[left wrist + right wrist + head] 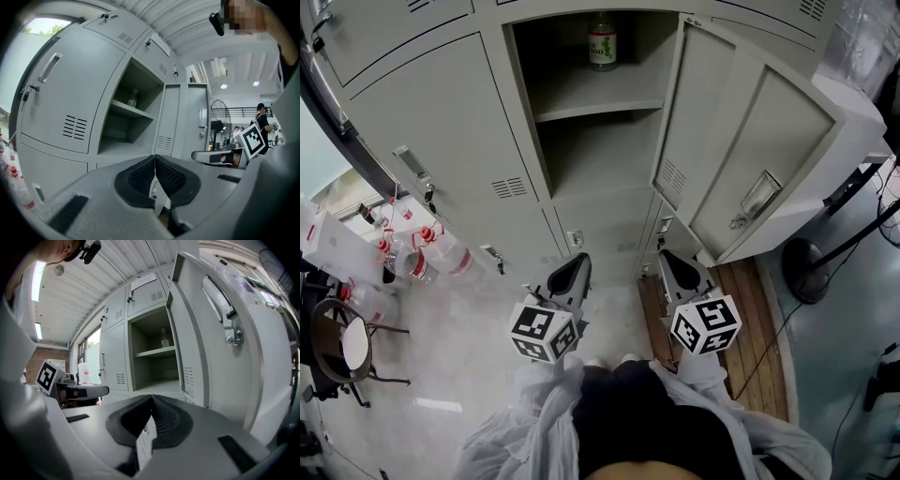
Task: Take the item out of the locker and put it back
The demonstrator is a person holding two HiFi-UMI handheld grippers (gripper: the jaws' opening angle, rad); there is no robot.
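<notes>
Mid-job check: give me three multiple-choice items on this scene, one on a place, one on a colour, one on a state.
1. The bottle in the locker stands:
A. on the upper shelf
B. in the lower compartment
C. against the door

2. Its label is mostly:
A. blue
B. green
C. black

3. The locker door is:
A. shut
B. open
C. taken off

Answers:
1. A, it stands at the back of the upper shelf.
2. B, green shows in the head view.
3. B, the door is swung out to the right.
</notes>
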